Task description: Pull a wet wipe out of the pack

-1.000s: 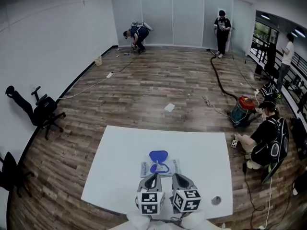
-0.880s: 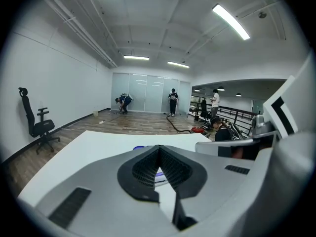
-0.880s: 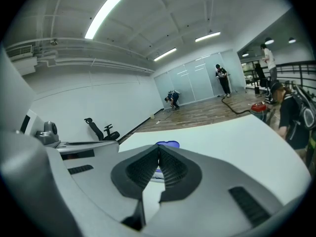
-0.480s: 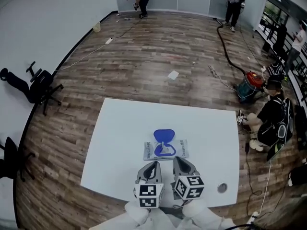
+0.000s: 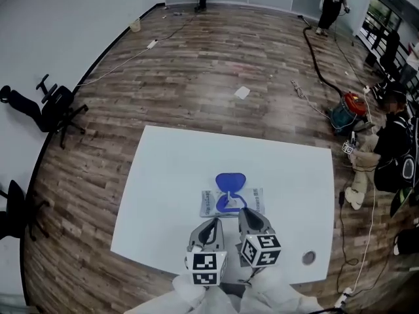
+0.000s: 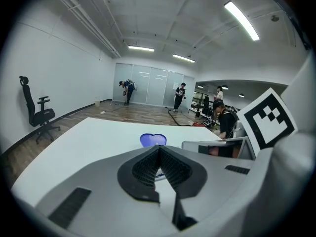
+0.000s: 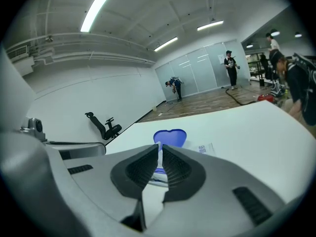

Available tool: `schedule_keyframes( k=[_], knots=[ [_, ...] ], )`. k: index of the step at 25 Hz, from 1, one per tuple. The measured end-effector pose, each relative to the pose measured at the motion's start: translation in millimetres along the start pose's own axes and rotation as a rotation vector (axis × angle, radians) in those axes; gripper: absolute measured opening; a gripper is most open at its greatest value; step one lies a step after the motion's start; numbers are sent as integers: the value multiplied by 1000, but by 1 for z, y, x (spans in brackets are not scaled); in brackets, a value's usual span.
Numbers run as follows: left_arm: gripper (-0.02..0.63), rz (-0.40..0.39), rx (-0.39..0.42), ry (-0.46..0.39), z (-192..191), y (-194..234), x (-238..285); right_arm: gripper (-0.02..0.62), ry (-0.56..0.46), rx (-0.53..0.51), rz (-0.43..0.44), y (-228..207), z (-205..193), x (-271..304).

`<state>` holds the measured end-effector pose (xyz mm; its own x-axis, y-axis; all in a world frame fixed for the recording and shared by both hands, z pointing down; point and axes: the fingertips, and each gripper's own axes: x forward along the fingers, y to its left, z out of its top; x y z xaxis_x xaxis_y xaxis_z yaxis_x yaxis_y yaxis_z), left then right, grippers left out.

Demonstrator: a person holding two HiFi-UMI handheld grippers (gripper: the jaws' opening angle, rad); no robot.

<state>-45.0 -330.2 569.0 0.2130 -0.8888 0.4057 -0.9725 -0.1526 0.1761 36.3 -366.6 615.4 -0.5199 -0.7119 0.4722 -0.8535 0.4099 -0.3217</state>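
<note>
- Your left hand-held gripper (image 5: 211, 222) is clenched on nothing, its jaws pressed together at the tips, hovering over the worktop (image 5: 170, 175) just short of the pack.
- Your right hand-held gripper (image 5: 247, 212) is closed up too, with only a thin slit between the jaws and nothing in it. Its tip sits right at the near edge of the wet wipe pack (image 5: 254, 201).
- The pack lies flat mid-worktop with its blue lid (image 5: 230, 180) flipped open on the far side.

Bright, even ceiling-strip lighting; strong fisheye bending and dark vignette at edges.
</note>
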Motion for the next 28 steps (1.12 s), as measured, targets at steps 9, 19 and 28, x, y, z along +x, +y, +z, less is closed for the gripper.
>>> schedule_keyframes(
  k=[9, 19, 28],
  knots=[
    [-3, 12, 3, 29, -16, 6, 1, 19, 27, 17, 8, -3, -17, 19],
    [-5, 25, -21, 64, -31, 15, 13, 61, 66, 13, 26, -5, -23, 42],
    [-5, 34, -42, 83, -38, 26, 20, 66, 113, -16, 26, -4, -30, 58]
  ],
)
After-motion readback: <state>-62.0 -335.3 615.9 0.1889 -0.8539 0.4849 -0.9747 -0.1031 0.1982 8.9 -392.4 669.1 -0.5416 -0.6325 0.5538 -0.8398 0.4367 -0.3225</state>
